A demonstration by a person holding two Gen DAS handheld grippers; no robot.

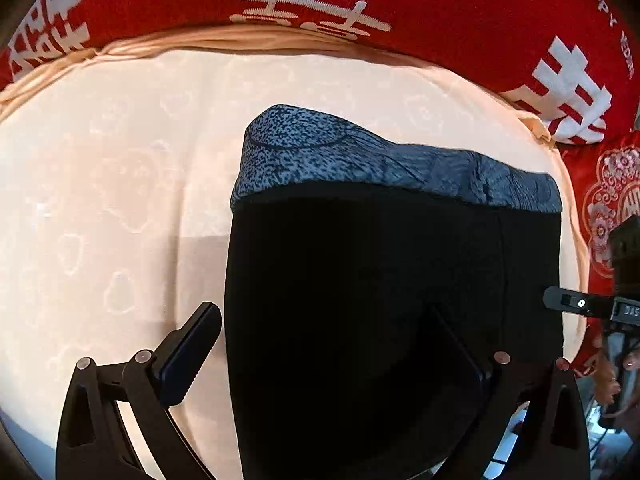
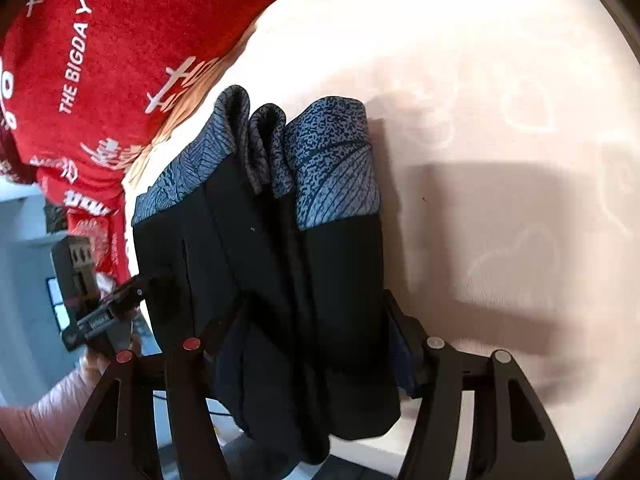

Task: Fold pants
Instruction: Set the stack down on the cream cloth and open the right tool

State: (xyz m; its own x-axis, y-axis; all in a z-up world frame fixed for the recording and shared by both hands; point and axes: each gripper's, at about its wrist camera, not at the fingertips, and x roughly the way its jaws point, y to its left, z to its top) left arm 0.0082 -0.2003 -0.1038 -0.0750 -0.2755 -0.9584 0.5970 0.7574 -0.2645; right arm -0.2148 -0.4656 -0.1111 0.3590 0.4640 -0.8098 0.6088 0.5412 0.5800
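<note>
A cream bed sheet (image 1: 120, 200) with faint heart outlines fills most of both views, and a red blanket (image 1: 440, 12) with white lettering runs along its far edge, its ends cut off by the dark rim of the lens. On the sheet lie the pants (image 1: 360, 280), black with a speckled blue-grey waistband (image 1: 360, 160), folded into a thick stack; in the right wrist view the stack (image 2: 280, 280) shows several layers side by side, and its near end hangs past the sheet's edge, where the fabric is too dark to separate. The left hand-held gripper (image 1: 328, 344) is released, its jaws spread wide: one finger stands clear over the sheet beside the pants, the other is almost lost against the black cloth. The right hand-held gripper (image 2: 316, 328) straddles the stack with a finger on either side; the left finger merges with the dark fabric, so I cannot tell whether the pads press it. Each view catches the other gripper at its margin, partly cut off, along with a pale sleeve (image 2: 60, 400) in the lower left corner of the right one.
</note>
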